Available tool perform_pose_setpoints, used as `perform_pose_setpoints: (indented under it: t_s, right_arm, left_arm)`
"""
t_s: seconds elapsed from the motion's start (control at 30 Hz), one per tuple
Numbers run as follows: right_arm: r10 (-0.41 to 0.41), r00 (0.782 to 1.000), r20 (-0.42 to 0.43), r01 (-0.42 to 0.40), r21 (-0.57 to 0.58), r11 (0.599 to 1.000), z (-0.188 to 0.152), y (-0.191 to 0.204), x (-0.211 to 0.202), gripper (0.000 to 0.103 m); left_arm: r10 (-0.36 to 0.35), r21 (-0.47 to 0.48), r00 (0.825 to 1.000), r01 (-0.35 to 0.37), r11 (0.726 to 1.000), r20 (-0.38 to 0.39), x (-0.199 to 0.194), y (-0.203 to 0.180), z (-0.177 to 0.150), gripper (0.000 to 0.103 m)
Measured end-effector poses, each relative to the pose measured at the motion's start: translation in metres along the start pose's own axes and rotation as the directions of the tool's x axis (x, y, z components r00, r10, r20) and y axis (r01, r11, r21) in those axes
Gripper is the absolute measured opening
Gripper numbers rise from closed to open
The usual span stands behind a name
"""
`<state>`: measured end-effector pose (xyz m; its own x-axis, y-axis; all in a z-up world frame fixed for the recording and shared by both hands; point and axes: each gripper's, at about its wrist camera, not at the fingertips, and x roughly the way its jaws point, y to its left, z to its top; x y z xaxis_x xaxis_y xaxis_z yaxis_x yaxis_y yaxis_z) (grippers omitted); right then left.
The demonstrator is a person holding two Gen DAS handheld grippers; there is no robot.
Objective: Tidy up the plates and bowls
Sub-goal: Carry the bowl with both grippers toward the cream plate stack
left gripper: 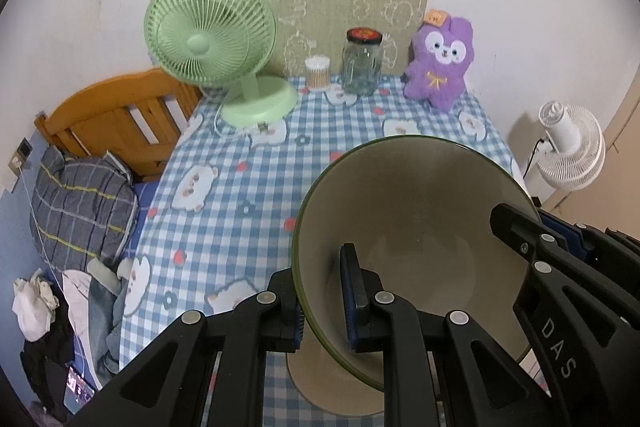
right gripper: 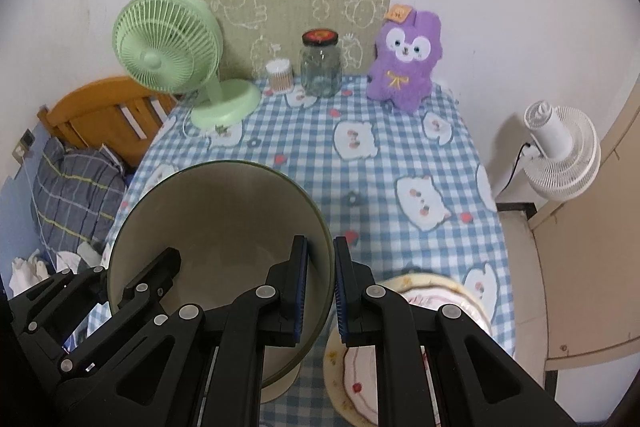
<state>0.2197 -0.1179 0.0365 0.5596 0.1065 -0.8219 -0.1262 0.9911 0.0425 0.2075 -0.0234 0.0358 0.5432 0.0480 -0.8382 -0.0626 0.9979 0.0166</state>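
Bowl (left gripper: 420, 211) gripped on opposite rims — left tool (left gripper: 324, 307) and right tool (right gripper: 320, 291) both clamped tight — above the checked counter (right gripper: 360, 167), beside a plate (right gripper: 460, 291).

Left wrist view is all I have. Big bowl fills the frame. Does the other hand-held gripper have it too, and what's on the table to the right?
Observer: Yes. In the right wrist view the right hand-held gripper is shut on the bowl rim, one finger inside the wall, one outside.
Operator: Anything under or beside the bowl I can't see?
Observer: A plate with a pale yellow rim lies on the checked tablecloth, just right of the bowl and partly hidden by the right gripper.
Operator: Is the bowl's foot on that plate?
Observer: Cannot tell if they touch; the foot shows left of the plate's edge.
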Motion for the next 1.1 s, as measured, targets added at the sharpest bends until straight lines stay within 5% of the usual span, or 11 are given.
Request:
perform_pose_setpoints:
  t_s: [1.1]
  right_arm:
    - [-0.014,0.985,-0.170,0.014,-0.002,1.000,-0.066,0.025,0.068,0.015]
  left_arm:
    - [-0.019,0.003,0.987,0.019,1.000,-0.159,0.060,0.025,-0.066,0.013]
